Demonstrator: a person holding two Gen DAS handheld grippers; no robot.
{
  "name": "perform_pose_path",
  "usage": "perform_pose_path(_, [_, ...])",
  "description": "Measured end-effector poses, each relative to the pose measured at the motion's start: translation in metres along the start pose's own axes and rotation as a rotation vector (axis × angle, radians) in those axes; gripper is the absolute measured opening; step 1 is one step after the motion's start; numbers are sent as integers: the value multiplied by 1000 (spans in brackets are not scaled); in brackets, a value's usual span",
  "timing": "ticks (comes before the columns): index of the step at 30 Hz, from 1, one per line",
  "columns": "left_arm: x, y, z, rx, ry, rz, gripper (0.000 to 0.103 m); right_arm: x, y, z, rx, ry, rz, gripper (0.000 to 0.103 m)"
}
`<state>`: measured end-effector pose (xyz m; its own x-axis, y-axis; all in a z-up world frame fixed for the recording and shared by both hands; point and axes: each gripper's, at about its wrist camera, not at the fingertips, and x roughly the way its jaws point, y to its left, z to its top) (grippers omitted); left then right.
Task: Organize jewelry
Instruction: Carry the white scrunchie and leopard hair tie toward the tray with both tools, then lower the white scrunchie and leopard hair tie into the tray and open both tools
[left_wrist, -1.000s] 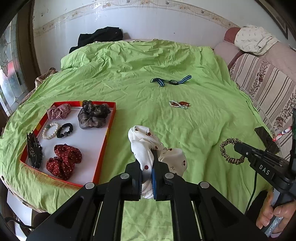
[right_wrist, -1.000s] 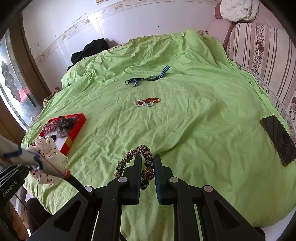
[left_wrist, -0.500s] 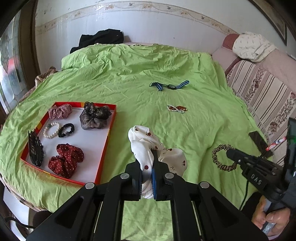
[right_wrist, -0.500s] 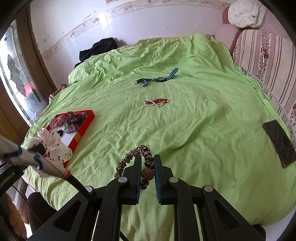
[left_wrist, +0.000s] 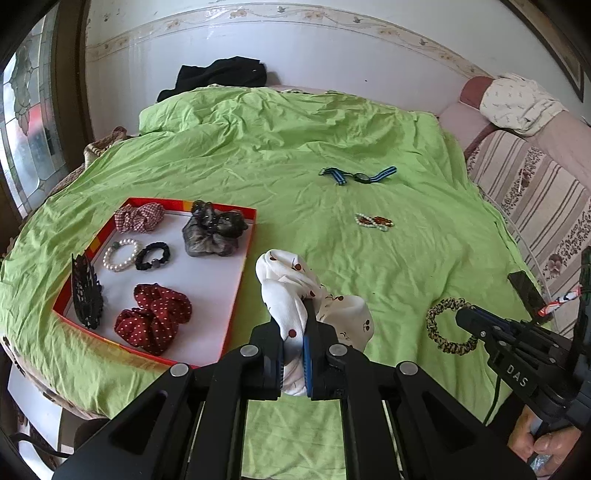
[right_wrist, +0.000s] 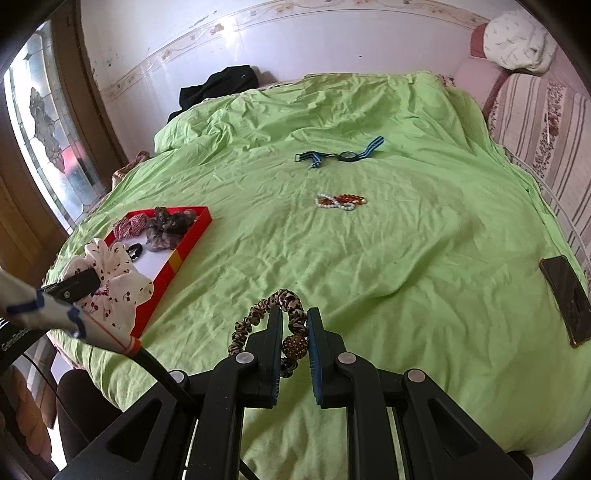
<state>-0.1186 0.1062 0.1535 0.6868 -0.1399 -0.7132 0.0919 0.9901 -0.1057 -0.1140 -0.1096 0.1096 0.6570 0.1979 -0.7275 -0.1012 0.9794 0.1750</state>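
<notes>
left gripper (left_wrist: 293, 354) grips the cherry-print scrunchie (left_wrist: 295, 291); right gripper (right_wrist: 293, 332) grips the leopard-print scrunchie (right_wrist: 286, 301). next, likely carry both over the red tray (left_wrist: 242, 273) and release

We hold our left black two-finger claw (left_wrist: 294, 354) angled downward over the near edge of the bed, its jaws clamped tight on a white cherry-print fabric scrunchie (left_wrist: 295, 295). Our right black two-finger claw (right_wrist: 294, 343) points down likewise near the same edge, jaws pinching a leopard-print scrunchie with a gold bead (right_wrist: 291, 325). A bare hand (left_wrist: 543, 443) grips the right claw's handle.
</notes>
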Motion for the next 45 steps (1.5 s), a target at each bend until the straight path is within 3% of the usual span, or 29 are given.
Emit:
perform_pose_path(23, [8,75,6,-149,17,26,7,30,77,16,-165,53,60,14])
perform_pose_path(34, [-9,146,14,-265,-12,62,7,45,122,33,-218,84,151,14])
perform_pose_path(45, [-9,204,30,-296,-7,110,7,62,151,47,-248,98,213,14])
